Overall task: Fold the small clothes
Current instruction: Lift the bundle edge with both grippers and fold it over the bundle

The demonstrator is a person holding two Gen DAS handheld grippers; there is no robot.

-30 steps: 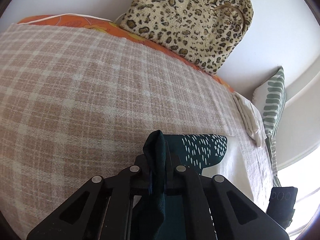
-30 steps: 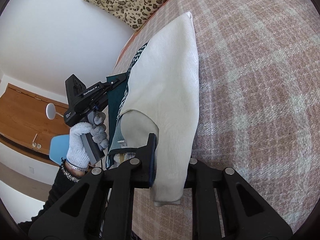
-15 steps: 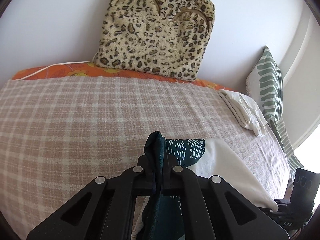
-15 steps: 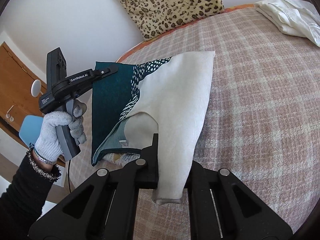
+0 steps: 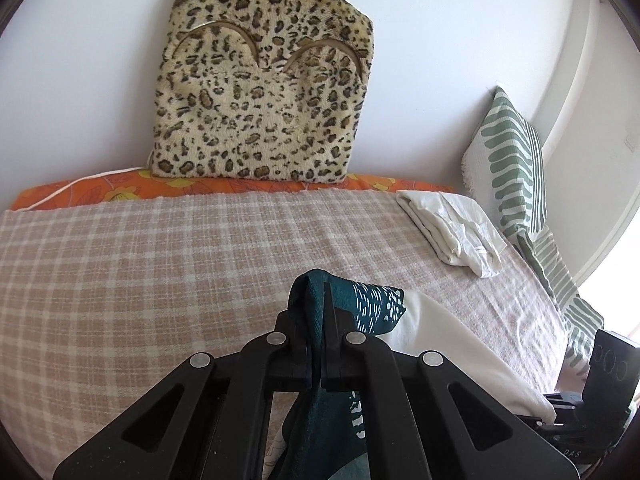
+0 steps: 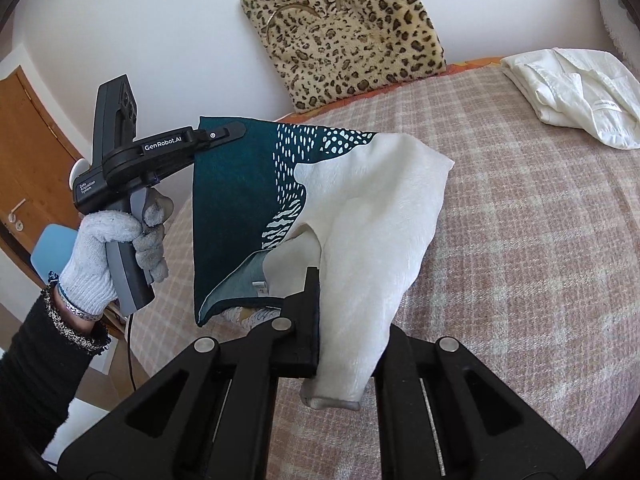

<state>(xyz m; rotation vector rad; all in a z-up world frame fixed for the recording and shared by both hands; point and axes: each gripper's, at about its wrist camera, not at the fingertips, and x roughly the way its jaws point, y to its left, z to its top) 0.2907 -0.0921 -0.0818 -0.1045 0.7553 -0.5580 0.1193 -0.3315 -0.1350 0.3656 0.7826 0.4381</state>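
A small teal and cream cloth (image 6: 320, 200) with white speckles hangs stretched in the air between both grippers, above the checked bedspread (image 6: 540, 260). My left gripper (image 5: 318, 312) is shut on its teal corner (image 5: 316, 300); it also shows in the right wrist view (image 6: 224, 134), held by a gloved hand. My right gripper (image 6: 340, 320) is shut on the cream edge (image 6: 352, 320), which drapes over the fingers and hides one of them. In the left wrist view the cream part (image 5: 448, 344) runs off to the right.
A leopard-print cushion (image 5: 264, 92) leans on the wall at the bed's far side. A folded white garment (image 5: 452, 232) lies at the far right, beside a green-striped pillow (image 5: 508, 160). An orange sheet edge (image 5: 100, 192) shows at the back. A wooden door (image 6: 32, 168) stands left.
Both grippers have lifted and levelled, raising the cloth off the bed and spreading it between them. The views swung up towards the wall and the cushion.
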